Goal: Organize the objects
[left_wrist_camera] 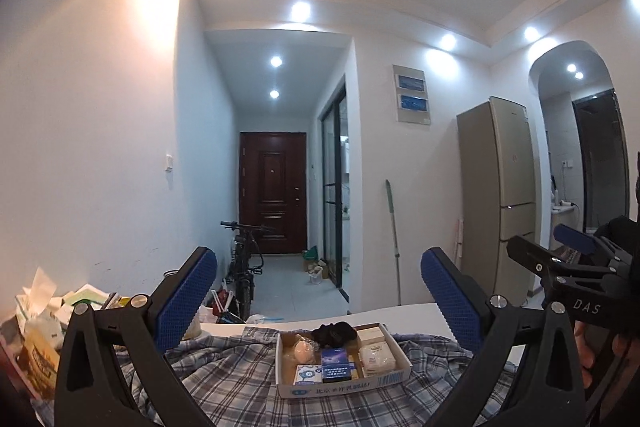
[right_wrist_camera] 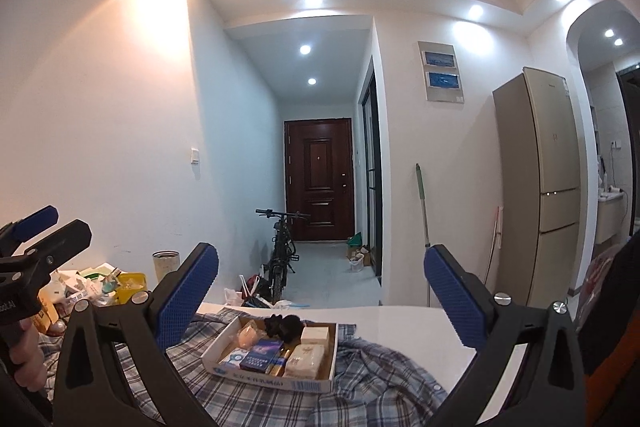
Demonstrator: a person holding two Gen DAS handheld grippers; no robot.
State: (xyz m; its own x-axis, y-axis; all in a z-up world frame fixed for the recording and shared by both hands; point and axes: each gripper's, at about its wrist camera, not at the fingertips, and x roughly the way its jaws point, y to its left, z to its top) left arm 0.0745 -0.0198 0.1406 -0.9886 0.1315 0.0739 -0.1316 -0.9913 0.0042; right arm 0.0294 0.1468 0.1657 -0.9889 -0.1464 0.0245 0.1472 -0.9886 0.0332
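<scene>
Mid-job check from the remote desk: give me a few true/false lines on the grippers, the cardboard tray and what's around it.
1. Both the left gripper and right gripper are open and hold nothing. True.
2. The cardboard tray sits on the plaid cloth. True.
3. The tray is empty. False: it holds a dark blue box, a black bundle and other small packages.
4. The brown door stands open. False: it is closed.
5. A bicycle stands in the hallway. True.
</scene>
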